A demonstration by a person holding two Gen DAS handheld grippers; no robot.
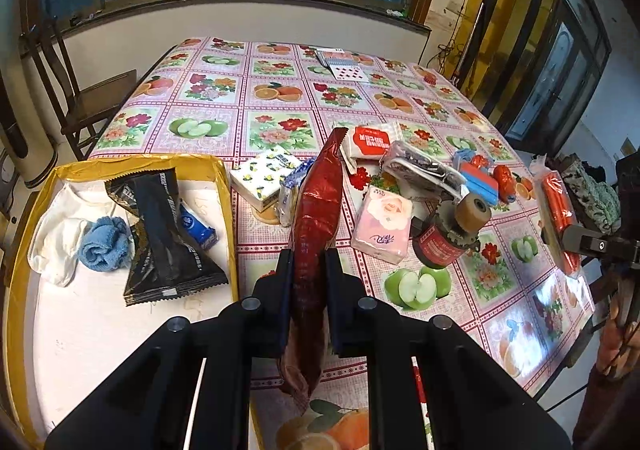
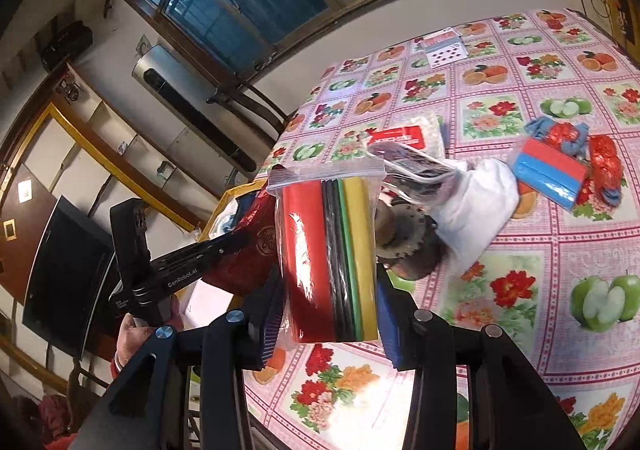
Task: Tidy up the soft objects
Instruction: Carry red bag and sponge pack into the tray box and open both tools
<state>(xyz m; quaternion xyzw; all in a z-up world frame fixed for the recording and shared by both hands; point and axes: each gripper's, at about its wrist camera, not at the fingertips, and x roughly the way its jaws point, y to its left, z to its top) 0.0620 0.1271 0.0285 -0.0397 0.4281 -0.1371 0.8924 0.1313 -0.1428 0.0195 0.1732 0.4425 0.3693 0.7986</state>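
Observation:
My left gripper [image 1: 308, 262] is shut on a long red foil snack bag [image 1: 316, 209], held above the table edge just right of the yellow-rimmed tray [image 1: 224, 177]. In the tray lie a black snack packet [image 1: 160, 234], a rolled blue towel [image 1: 105, 244], a white cloth [image 1: 56, 234] and a small blue pack [image 1: 198, 228]. My right gripper [image 2: 330, 314] is shut on a clear zip bag of coloured sheets [image 2: 328, 250], red, black, green and yellow, lifted over the table. That bag [image 1: 558, 217] and the right gripper show at the right edge of the left wrist view.
On the fruit-print tablecloth [image 1: 280, 89] lie tissue packs [image 1: 266, 175], a pink tissue pack [image 1: 382, 226], a red-label pack [image 1: 370, 143], a tape dispenser [image 1: 452, 234], a red-and-blue block [image 2: 550, 171] and playing cards [image 1: 344, 65]. A wooden chair [image 1: 80, 89] stands at the left.

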